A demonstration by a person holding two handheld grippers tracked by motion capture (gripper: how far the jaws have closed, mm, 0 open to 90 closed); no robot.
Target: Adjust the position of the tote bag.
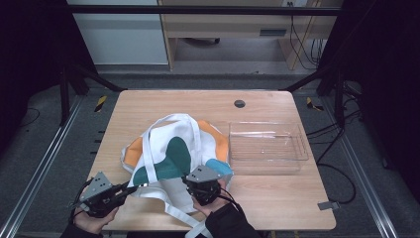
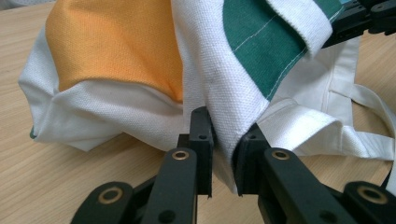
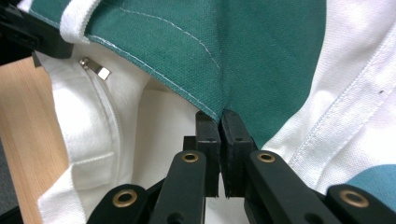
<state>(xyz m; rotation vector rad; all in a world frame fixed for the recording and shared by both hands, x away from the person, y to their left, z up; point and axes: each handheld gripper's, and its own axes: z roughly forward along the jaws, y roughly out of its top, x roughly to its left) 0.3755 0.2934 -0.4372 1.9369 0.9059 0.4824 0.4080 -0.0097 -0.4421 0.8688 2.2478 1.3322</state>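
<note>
A white cloth tote bag with orange, green and blue patches lies crumpled at the middle of the wooden table. My left gripper comes in from the front left and is shut on a white fold of the bag's near edge; in the left gripper view the jaws pinch that white cloth. My right gripper is at the bag's near right side. Its jaws are shut on the stitched rim of the green panel. A metal zipper pull shows inside the opening.
A clear plastic tray stands on the table just right of the bag. A white strap trails toward the front edge between the person's hands. A small dark grommet sits near the far edge. Black frame posts stand beyond the table.
</note>
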